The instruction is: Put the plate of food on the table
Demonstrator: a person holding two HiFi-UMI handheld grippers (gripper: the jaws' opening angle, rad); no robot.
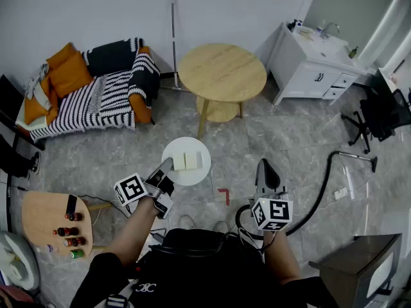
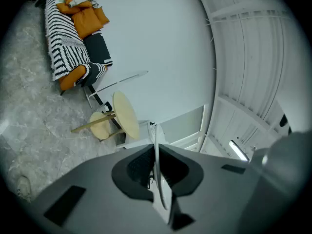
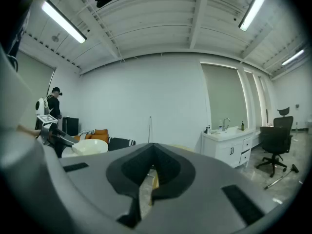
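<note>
While the left gripper (image 1: pixel 168 167) clamps the plate (image 1: pixel 187 177) rim, carry it level to the table (image 1: pixel 221 71) at twelve o'clock; right gripper (image 1: pixel 264 169) closed, empty.

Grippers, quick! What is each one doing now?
Left gripper: closed on the white plate's rim.
Right gripper: closed, holding nothing.

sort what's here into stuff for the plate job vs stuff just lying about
For the job:
- white plate, its rim gripped in the left gripper jaws
- two pale food blocks on it
- round wooden table

Lying about:
- striped sofa
- white sink cabinet
- black office chair
- small side table with bottles
</note>
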